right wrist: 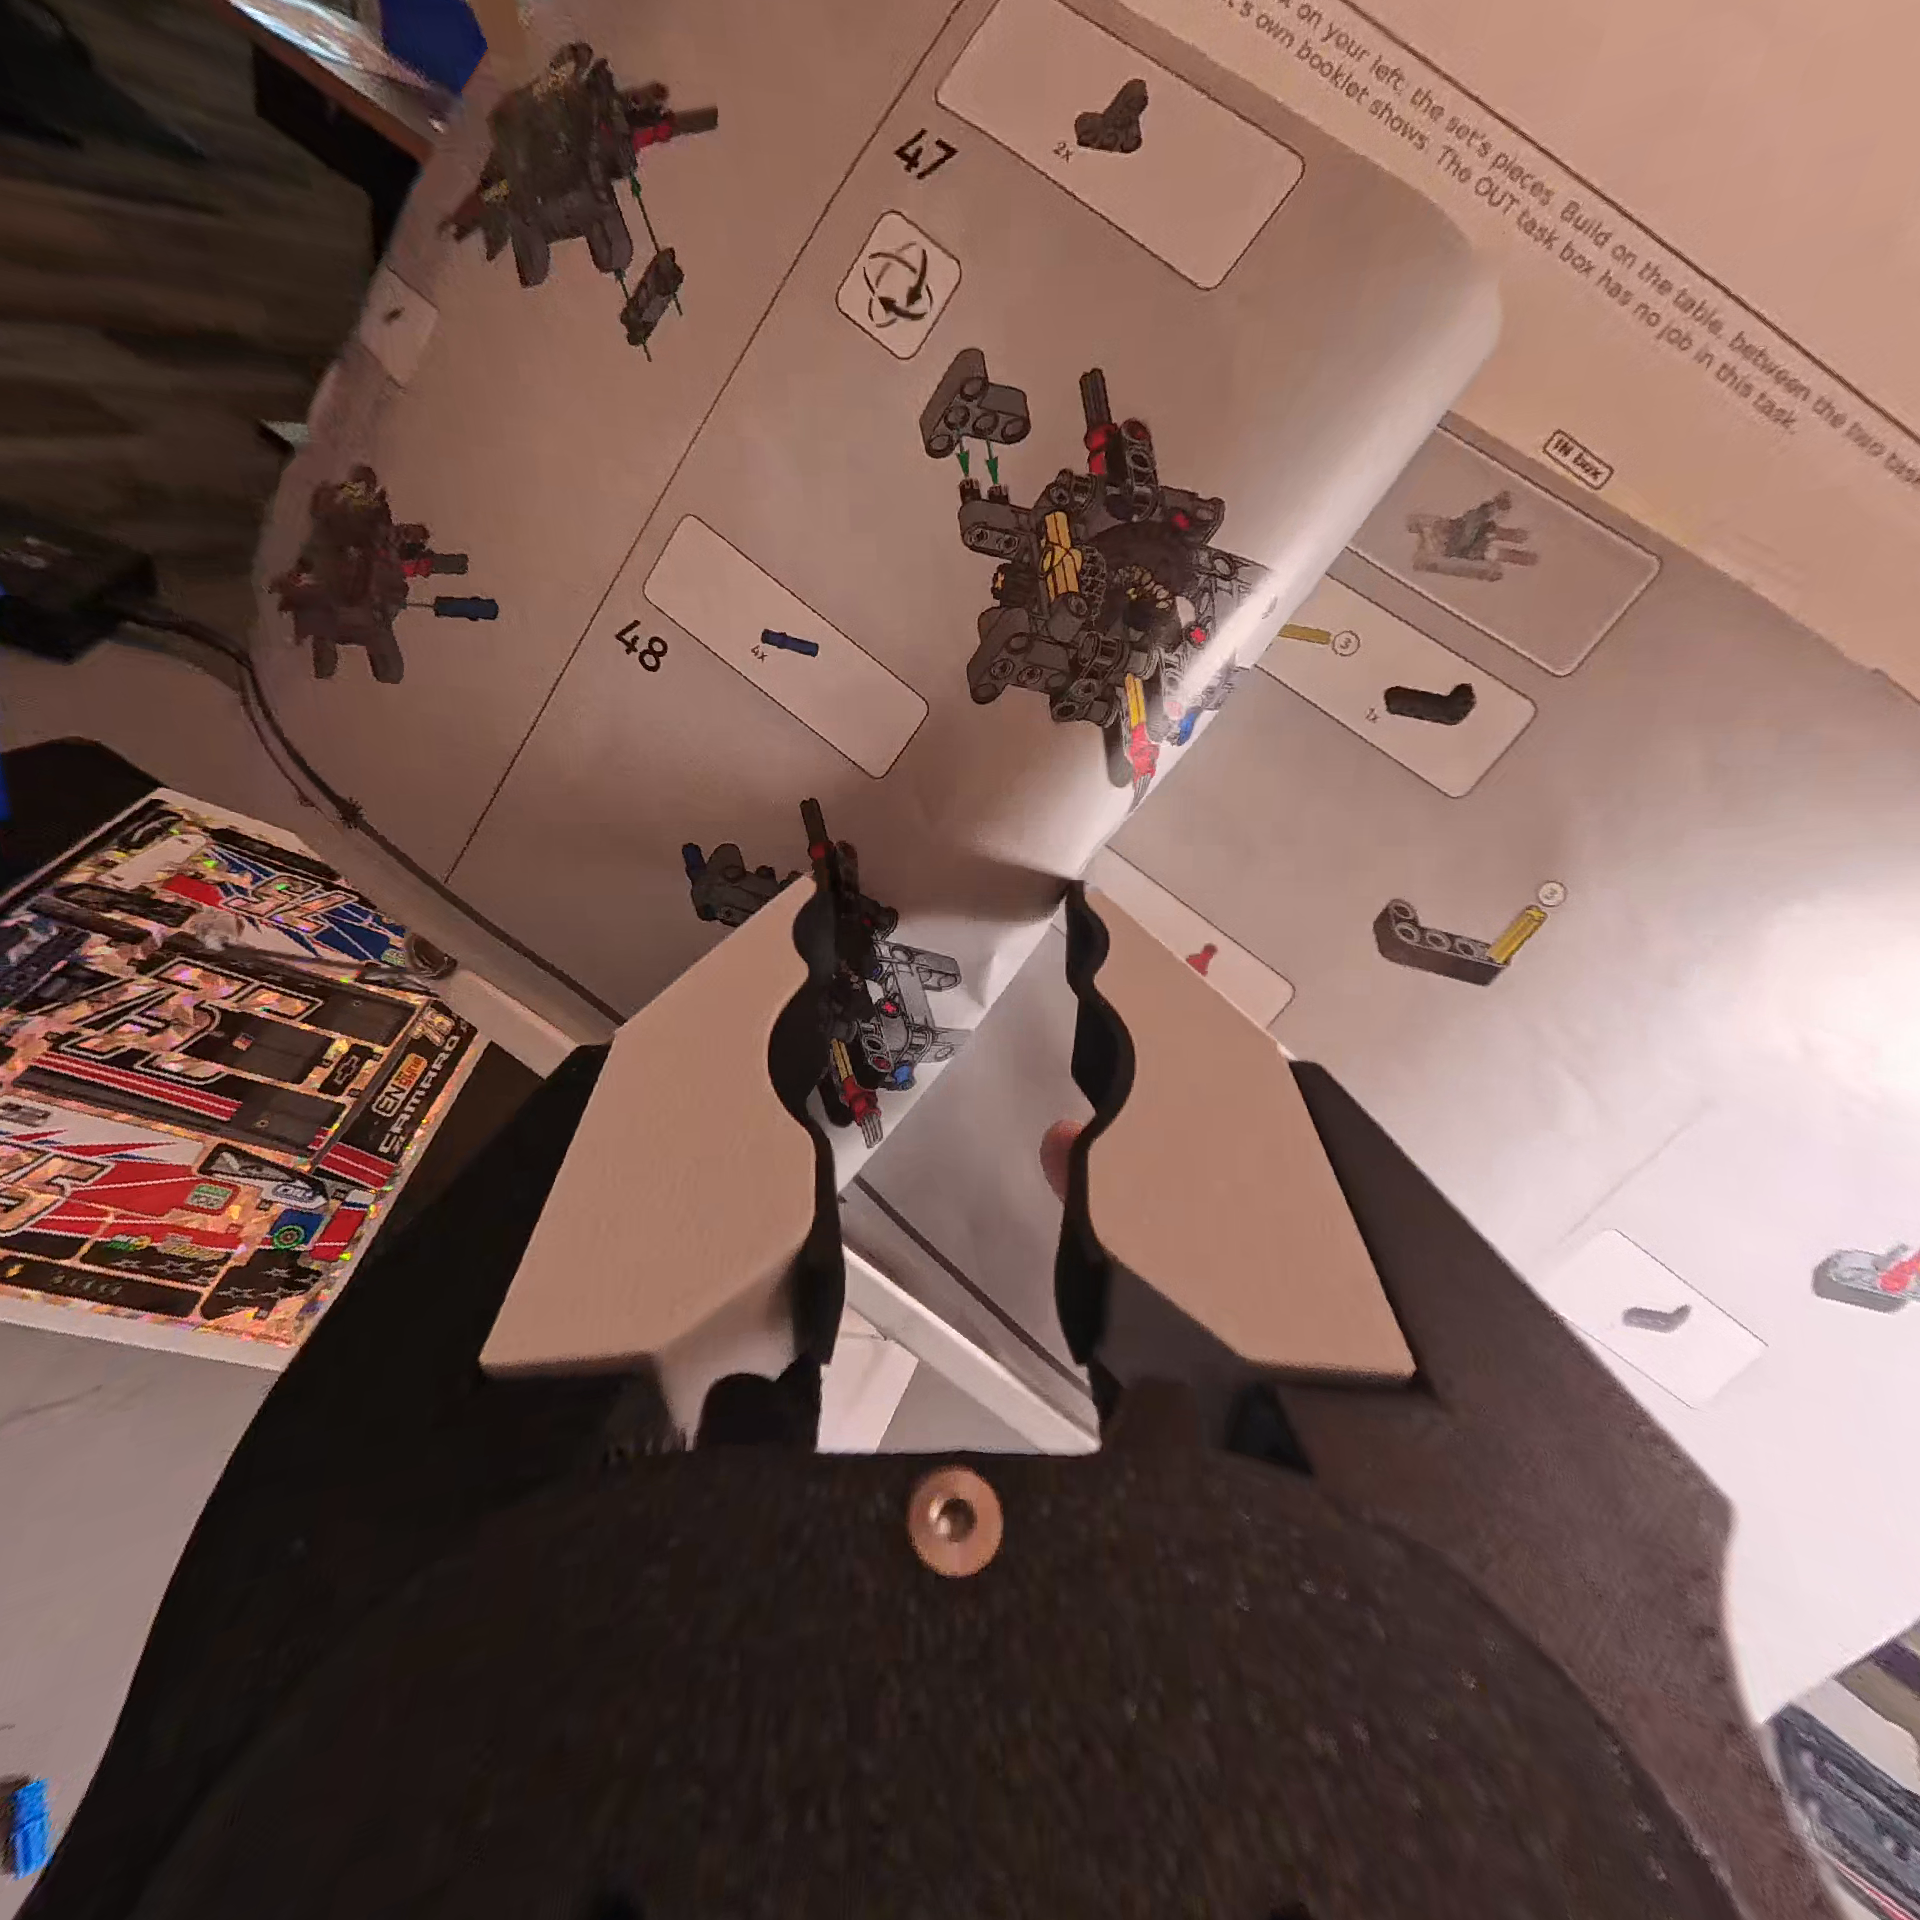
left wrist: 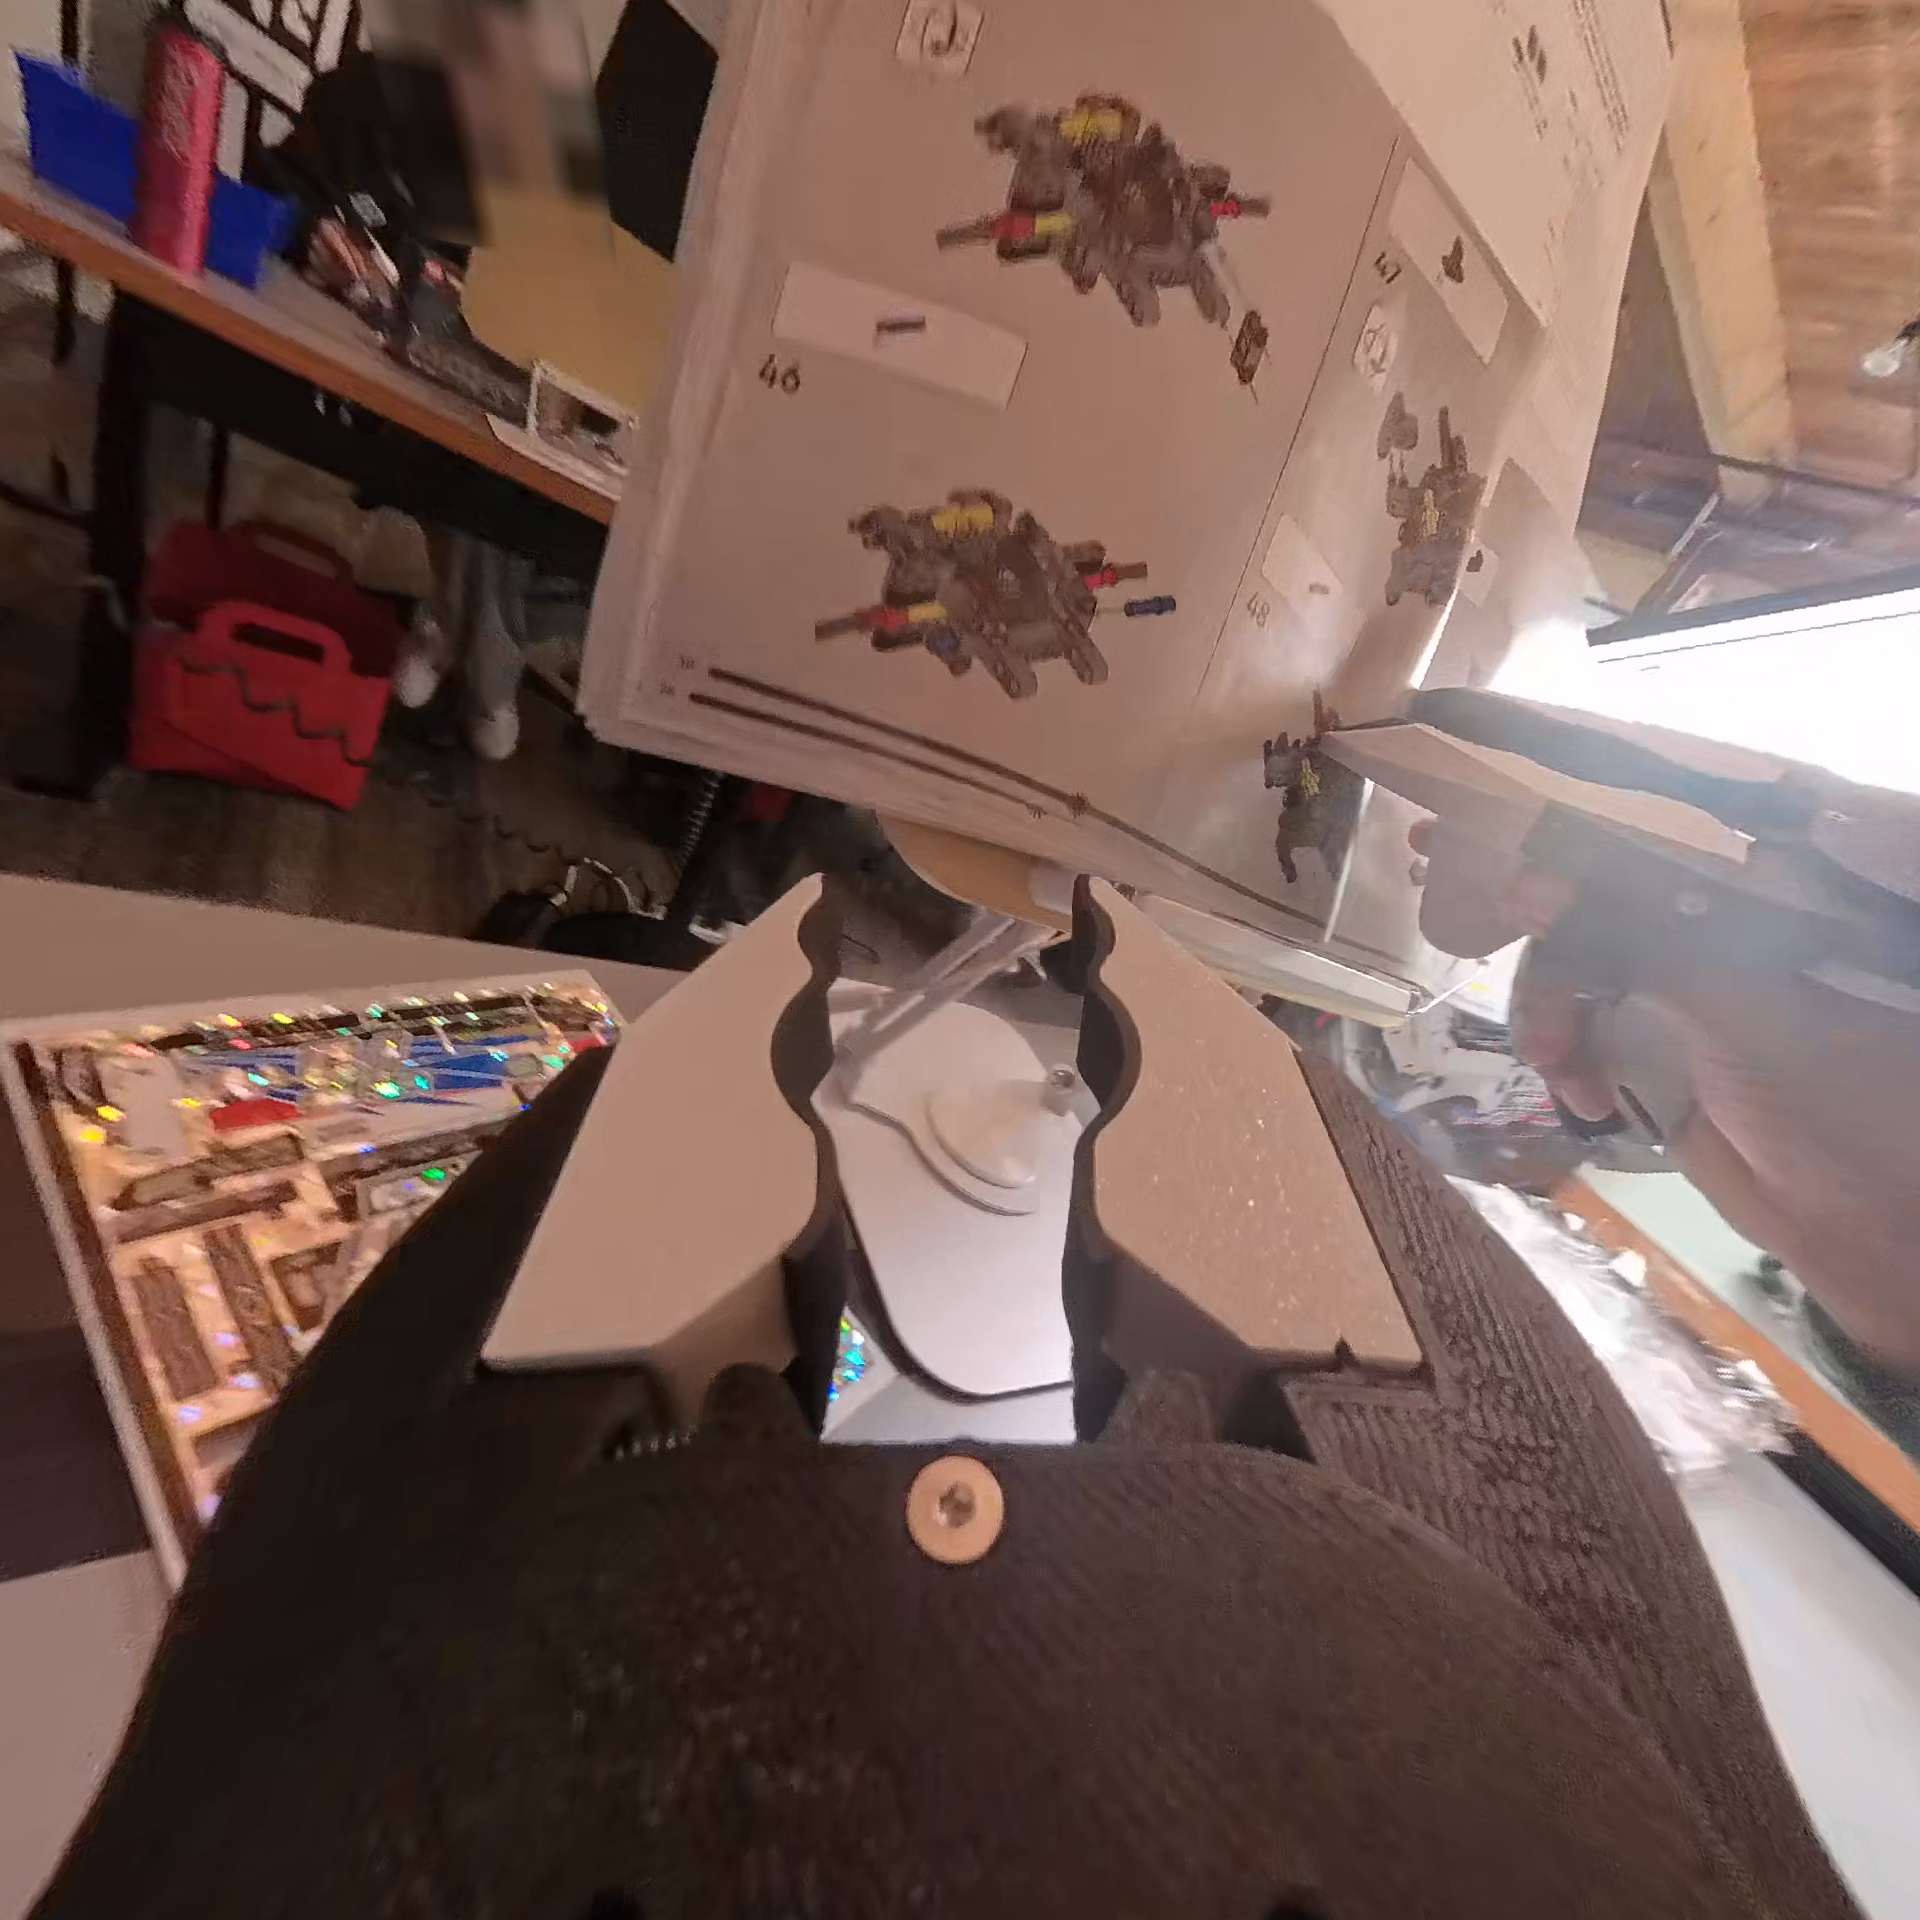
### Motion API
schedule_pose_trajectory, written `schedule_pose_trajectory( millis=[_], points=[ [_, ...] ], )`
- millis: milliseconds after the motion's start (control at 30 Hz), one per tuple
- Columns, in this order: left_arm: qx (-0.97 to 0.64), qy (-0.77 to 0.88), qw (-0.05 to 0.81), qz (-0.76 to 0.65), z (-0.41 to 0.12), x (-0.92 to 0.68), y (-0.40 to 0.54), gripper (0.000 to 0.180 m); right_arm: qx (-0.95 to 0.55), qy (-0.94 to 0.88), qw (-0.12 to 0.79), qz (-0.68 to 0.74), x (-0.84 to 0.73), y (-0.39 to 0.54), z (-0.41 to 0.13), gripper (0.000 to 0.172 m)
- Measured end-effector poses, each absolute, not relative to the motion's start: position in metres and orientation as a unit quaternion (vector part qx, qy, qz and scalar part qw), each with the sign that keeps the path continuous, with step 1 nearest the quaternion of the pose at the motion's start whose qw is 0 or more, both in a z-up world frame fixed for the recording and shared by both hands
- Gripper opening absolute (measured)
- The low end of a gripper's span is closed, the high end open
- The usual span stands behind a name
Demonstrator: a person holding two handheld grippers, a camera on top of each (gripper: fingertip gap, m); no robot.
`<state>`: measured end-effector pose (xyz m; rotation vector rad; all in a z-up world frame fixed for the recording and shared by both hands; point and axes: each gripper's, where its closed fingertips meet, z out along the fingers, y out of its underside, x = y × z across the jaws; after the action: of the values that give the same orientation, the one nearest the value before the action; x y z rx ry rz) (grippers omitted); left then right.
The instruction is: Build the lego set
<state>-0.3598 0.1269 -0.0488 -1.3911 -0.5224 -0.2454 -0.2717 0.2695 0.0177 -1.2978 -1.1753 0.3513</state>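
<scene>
Left fingers: the left gripper (left wrist: 948,894) stands with its two pale, wavy-edged fingers apart and nothing pressed between them; the tips sit just under the lower edge of the instruction booklet (left wrist: 935,416).
Below the left gripper: a white stand base (left wrist: 966,1226) with a round foot and thin white struts shows through the gap; the booklet is propped above it.
Right fingers: the right gripper (right wrist: 940,899) has its fingers apart as well; a curled booklet page (right wrist: 1039,520) runs down between them. Whether either pad presses the paper cannot be told.
Right gripper from the left view: it reaches in from the right (left wrist: 1340,743) and meets the right-hand page near its lower corner, with a gloved hand (left wrist: 1662,987) behind it.
Booklet: open, raised off the table, pages printed with building steps.
Left of both grippers: a glittering sticker sheet (left wrist: 260,1143) lies flat on the pale table (left wrist: 156,935).
Farther off: a red bag (left wrist: 260,686) on the floor, under a wooden bench (left wrist: 312,332).
</scene>
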Motion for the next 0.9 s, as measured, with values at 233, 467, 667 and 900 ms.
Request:
schedule_pose_trajectory(
  millis=[233, 467, 667, 900],
  points=[
    [-0.649, -0.154, 0.745, -0.009, -0.009, -0.359, 0.137, 0.059, -0.550, -0.524, 0.622, 0.190, -0.266, 0.268, 0.017, 0.032],
    [-0.735, -0.052, 0.672, 0.074, -0.008, -0.352, 0.182, 0.082, -0.548, -0.532, 0.592, 0.258, -0.258, 0.266, 0.015, 0.023],
    [-0.740, -0.022, 0.662, 0.114, -0.014, -0.333, 0.193, 0.017, -0.542, -0.540, 0.571, 0.297, -0.250, 0.262, 0.014, 0.017],
    [-0.722, -0.062, 0.673, 0.148, -0.004, -0.331, 0.188, 0.002, -0.527, -0.542, 0.581, 0.301, -0.233, 0.255, 0.022, 0.013]
  ],
)
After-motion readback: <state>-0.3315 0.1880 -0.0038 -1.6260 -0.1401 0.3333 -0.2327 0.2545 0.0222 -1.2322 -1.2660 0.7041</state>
